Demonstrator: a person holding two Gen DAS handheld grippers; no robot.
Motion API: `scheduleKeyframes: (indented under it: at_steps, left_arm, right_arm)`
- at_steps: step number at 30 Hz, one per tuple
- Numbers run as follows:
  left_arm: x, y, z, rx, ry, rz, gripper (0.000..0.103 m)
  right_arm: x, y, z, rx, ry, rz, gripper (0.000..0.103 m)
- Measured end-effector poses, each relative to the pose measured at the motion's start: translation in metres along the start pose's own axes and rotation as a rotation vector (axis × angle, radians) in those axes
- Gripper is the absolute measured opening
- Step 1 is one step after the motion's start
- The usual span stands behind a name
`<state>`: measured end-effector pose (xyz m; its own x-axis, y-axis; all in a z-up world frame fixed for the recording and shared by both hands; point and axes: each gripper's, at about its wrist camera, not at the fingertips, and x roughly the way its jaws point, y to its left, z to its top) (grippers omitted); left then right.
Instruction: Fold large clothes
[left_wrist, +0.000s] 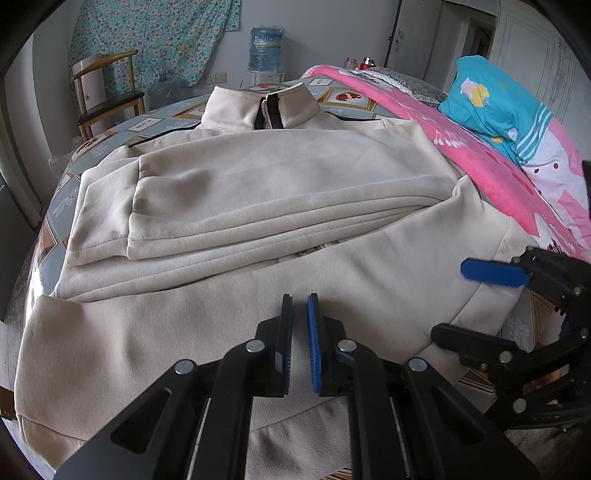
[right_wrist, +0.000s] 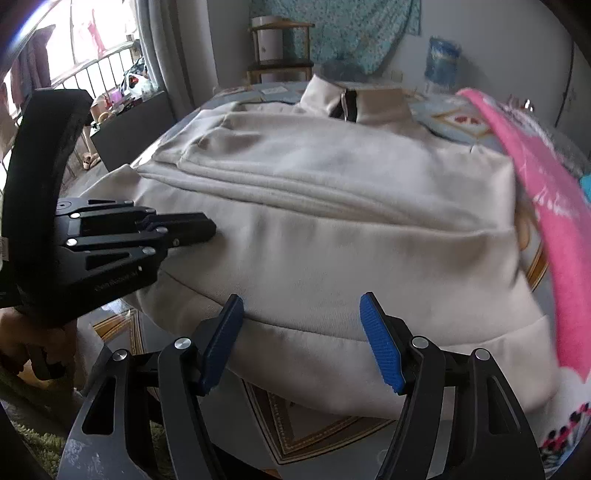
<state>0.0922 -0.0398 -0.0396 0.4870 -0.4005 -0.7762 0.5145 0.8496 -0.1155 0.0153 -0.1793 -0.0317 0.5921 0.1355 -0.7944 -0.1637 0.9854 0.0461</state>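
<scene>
While the jacket lies collar-away, left gripper nearly closed, empty; right gripper gapes

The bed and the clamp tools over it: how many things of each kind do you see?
Cream zip-collar jacket: 1
Pink blanket: 1
Blue pillow: 1
Grippers: 2, left gripper, right gripper
Total: 5

1. The cream jacket covers most of the bed sheet, its folded sleeves stacked across the middle.
2. On the right, a pink blanket and a blue pillow crowd the jacket's edge.
3. At the far left, a wooden chair stands beside the bed.
4. The near hem lies open to approach.
</scene>
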Motion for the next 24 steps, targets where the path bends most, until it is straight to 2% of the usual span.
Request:
scheduleKeyframes:
  at_steps: [4,17,24]
  left_arm:
    - [0.0,0.0,0.0,0.001,-0.001,0.001,0.008]
    - [0.0,-0.001,0.0,0.002,0.0,0.002,0.008]
    - [0.0,-0.001,0.0,0.003,0.0,0.003,0.008]
  right_arm:
    - [0.001,-0.004,-0.002,0.036,0.008,0.029,0.064]
    - [0.001,-0.003,-0.003,0.022,0.006,0.019,0.064]
    - [-0.014,-0.001,0.004,0.025,-0.046,0.063,0.064]
